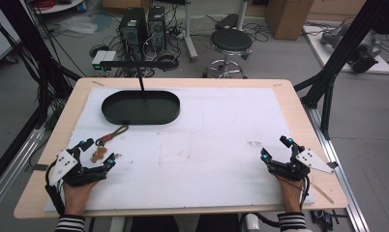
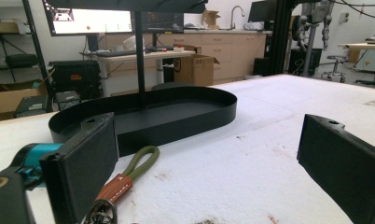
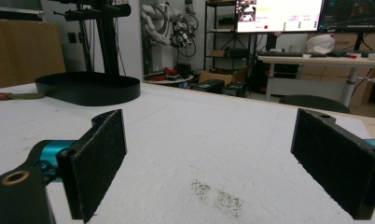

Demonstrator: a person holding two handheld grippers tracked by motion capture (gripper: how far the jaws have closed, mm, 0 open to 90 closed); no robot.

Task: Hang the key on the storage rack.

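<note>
Both sleeves striped black and white at the cuffs. Left gripper (image 1: 98, 152) and right gripper (image 1: 275, 148): black bodies, teal joints behind flat black textured pads (image 3: 99, 158), grey three-cornered plate on top of each. Black cable (image 1: 306, 186) trails rearward from the right one.

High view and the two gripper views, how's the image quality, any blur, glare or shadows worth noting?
High view: soft and low in detail, evenly lit, with a faint shadow beside the black tray. Left gripper view: the tray is fairly sharp, the near jaws and the keychain blurred. Right gripper view: the bright monitor is washed out, and the near jaws are soft.
</note>
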